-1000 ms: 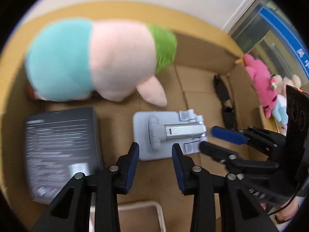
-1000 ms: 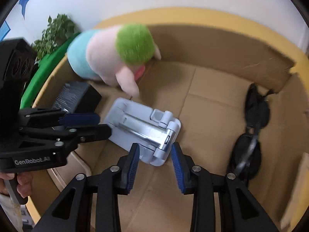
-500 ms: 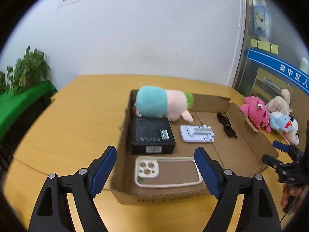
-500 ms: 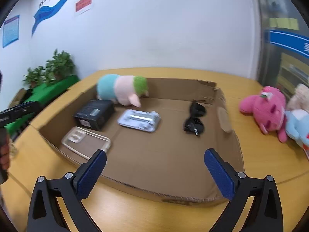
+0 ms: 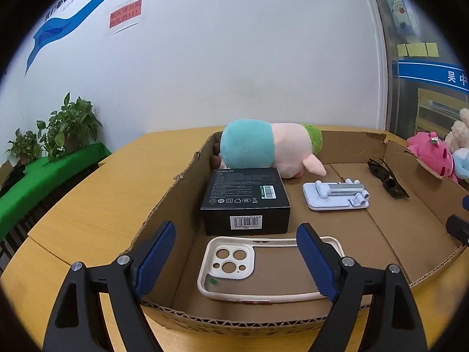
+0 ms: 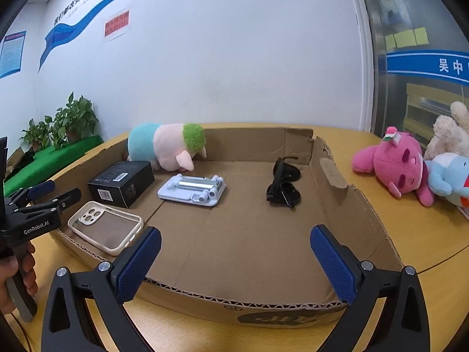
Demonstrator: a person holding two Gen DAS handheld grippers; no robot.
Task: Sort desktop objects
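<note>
Both grippers, left (image 5: 236, 255) and right (image 6: 234, 259), jaws spread, face the cardboard box (image 6: 331, 182)

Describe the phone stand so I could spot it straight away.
Look inside the cardboard box on the wooden table. Near its middle, just in front of the plush pig, lies the phone stand, folded flat. It is the only pale lilac item, between a black box and dark sunglasses.

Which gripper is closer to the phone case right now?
Left. The left gripper hovers open right over the phone case at the box's near corner; the right gripper sits open farther along the front edge.
</note>
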